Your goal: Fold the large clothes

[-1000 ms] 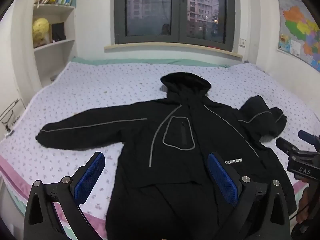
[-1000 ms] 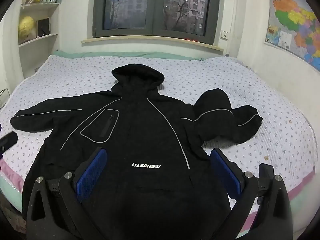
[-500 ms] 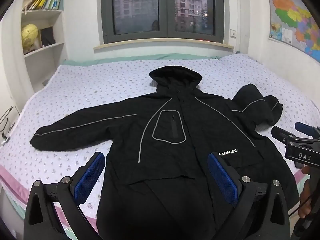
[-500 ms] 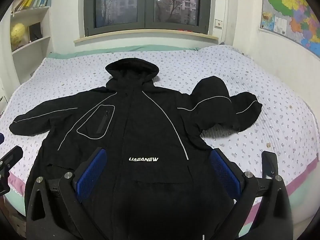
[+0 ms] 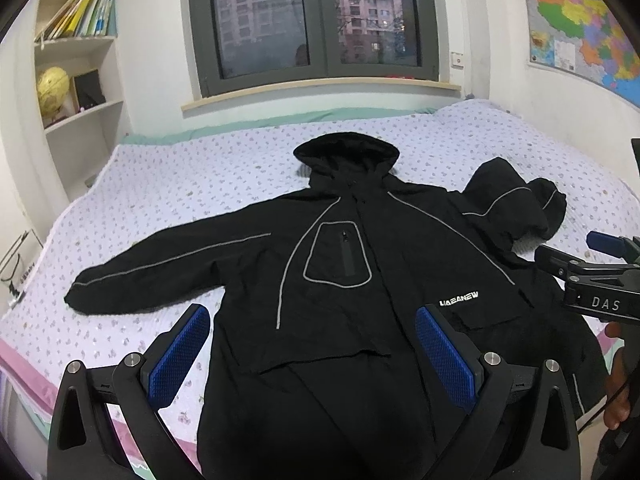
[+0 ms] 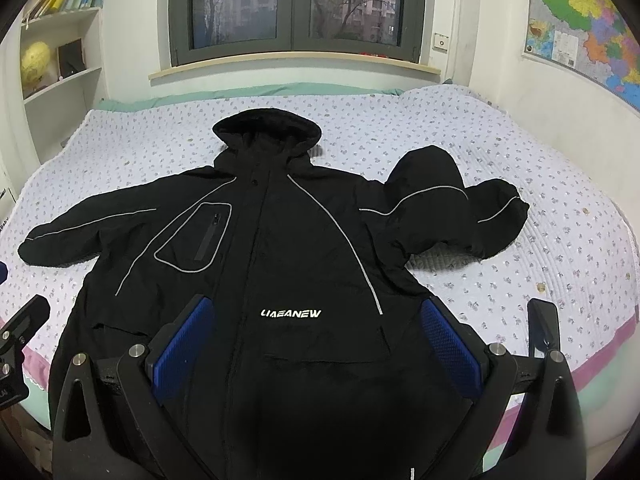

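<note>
A large black hooded jacket (image 5: pixel 344 280) with grey piping lies front up on the bed, hood toward the window; it also fills the right wrist view (image 6: pixel 280 248). Its left sleeve (image 5: pixel 160 268) lies stretched out flat. Its right sleeve (image 6: pixel 452 208) is bunched and bent back. My left gripper (image 5: pixel 312 344) is open and empty above the jacket's lower left part. My right gripper (image 6: pixel 316 340) is open and empty above the lower front, near the white logo (image 6: pixel 291 313). The right gripper also shows at the right edge of the left wrist view (image 5: pixel 592 280).
The bed (image 5: pixel 180 184) has a white floral cover with a pink and green front edge (image 6: pixel 600 344). A window (image 5: pixel 316 20) is behind it, shelves with books and a globe (image 5: pixel 54 88) at the left, a wall map (image 6: pixel 580 20) at the right.
Both grippers have drawn back and tilted a little, so the jacket sits slightly lower and more centred in both views. The jacket has not moved. Both grippers stay open.
</note>
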The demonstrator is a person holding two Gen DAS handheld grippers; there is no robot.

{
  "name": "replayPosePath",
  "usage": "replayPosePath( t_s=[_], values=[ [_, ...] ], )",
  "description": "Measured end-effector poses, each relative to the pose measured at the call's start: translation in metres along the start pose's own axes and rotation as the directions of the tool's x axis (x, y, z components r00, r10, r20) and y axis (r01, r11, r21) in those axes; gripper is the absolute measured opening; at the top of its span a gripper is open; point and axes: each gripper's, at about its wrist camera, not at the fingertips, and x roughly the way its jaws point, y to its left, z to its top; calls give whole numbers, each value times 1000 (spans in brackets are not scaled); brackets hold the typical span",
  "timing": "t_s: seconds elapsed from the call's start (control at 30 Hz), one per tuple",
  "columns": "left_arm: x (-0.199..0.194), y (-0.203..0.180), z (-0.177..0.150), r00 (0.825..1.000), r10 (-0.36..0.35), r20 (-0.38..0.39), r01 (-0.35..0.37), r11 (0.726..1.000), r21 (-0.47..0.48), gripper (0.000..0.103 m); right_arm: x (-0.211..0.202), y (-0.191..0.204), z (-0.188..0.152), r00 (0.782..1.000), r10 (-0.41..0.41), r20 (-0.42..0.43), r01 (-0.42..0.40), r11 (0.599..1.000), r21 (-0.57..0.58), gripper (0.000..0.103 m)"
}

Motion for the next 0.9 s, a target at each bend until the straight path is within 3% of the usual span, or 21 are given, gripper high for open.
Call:
replayPosePath(
  t_s=[0.07,0.9],
  values=[
    [4,6,-2,1000,-1,-8,1,1000,-18,102,27,-44,31,1000,12,-18,-12,1000,-16,103],
    [24,51,-9,998,43,-40,-48,990,-129,102,55,35,29,995,60,-82,-69,990,-119,103]
  ],
)
